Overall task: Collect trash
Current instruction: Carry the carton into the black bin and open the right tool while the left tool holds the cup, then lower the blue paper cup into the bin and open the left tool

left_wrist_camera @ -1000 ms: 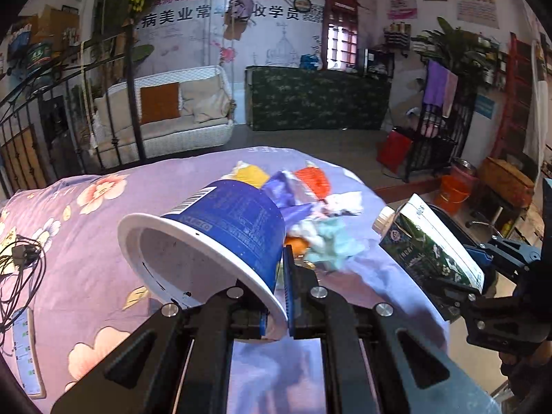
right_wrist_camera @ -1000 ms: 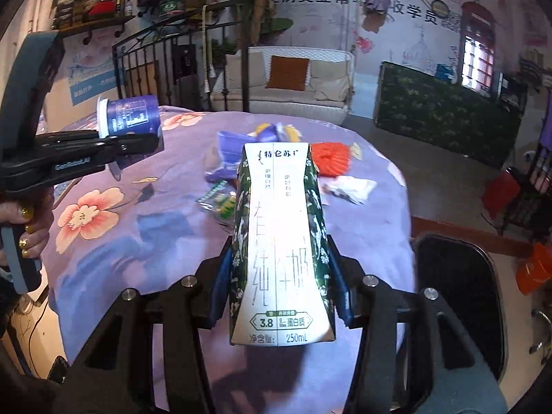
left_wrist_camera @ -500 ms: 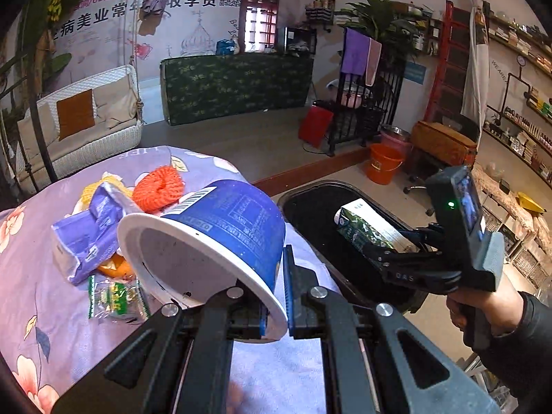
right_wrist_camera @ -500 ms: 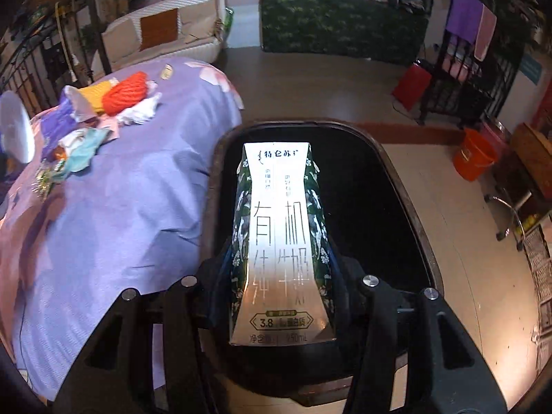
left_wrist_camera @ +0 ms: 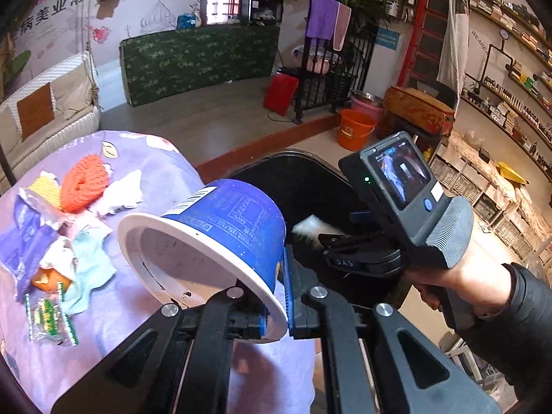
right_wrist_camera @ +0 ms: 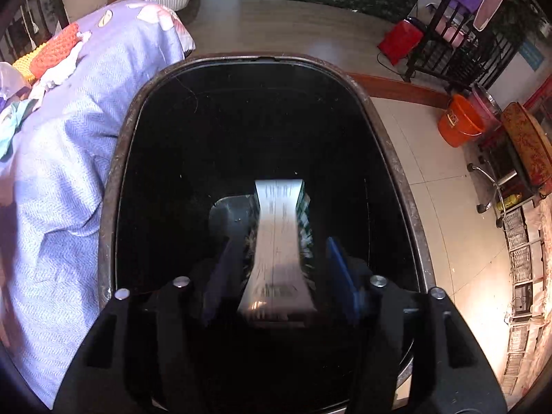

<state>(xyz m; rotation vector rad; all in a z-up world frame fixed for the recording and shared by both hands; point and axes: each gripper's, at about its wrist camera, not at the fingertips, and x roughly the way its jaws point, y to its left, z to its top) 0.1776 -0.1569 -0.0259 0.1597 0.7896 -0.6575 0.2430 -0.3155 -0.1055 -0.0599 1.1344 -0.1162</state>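
Right tool [right_wrist_camera: 281,276] above black bin [right_wrist_camera: 114,172] beside purple-clothed table [right_wrist_camera: 51,172].

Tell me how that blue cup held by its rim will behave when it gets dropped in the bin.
The blue cup looks empty inside, so it is probably light. The left hand-held gripper pinches only its thin white rim, which may flex. Being round and tapered, it would likely tumble or roll once released over the black bin.
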